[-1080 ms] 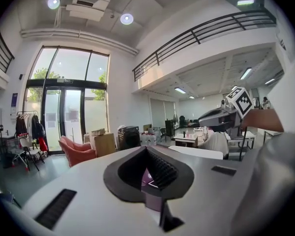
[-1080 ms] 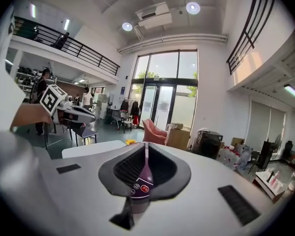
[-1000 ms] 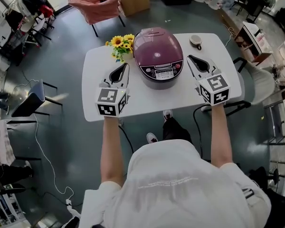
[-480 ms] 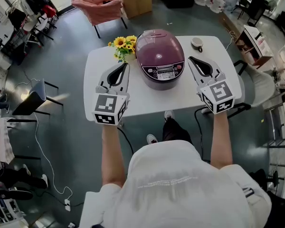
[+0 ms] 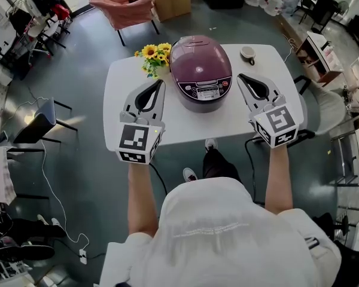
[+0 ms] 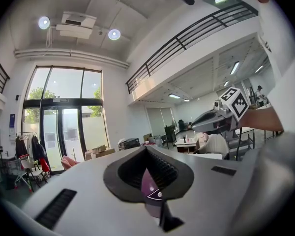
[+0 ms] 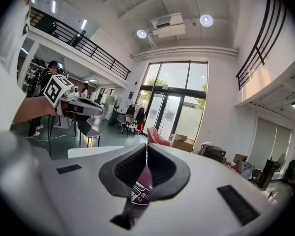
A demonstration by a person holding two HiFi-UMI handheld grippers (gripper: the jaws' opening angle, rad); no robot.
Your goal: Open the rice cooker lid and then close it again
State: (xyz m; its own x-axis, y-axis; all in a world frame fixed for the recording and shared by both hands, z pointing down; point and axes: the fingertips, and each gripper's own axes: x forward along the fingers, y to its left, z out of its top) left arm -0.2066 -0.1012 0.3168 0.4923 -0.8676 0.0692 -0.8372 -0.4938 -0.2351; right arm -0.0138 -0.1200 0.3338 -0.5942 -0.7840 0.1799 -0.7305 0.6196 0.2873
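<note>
Table (image 5: 116, 94): white, rectangular, standing on a grey floor.
Rice cooker (image 5: 201, 64): purple, mid-table, lid down, control panel facing the person.
Sunflowers (image 5: 154, 55): just left of the cooker, towards the far edge.
Cup (image 5: 247, 53): far right corner, apart from the cooker.
Left gripper (image 5: 161, 84): left of the cooker, not touching it; jaws together, nothing held.
Right gripper (image 5: 240, 77): right of the cooker; jaws together, nothing held.
Pink chair (image 5: 122, 5): beyond the table, far left.

operator: white short-sleeved shirt (image 5: 227, 238), dark trousers (image 5: 218, 165), light shoes (image 5: 188, 174) | left tool (image 5: 161, 82): grey shell, black teardrop opening, marker cube (image 5: 137, 143) printed with black-and-white squares | right tool (image 5: 240, 76): identical grey build, second marker cube (image 5: 277, 124)
</note>
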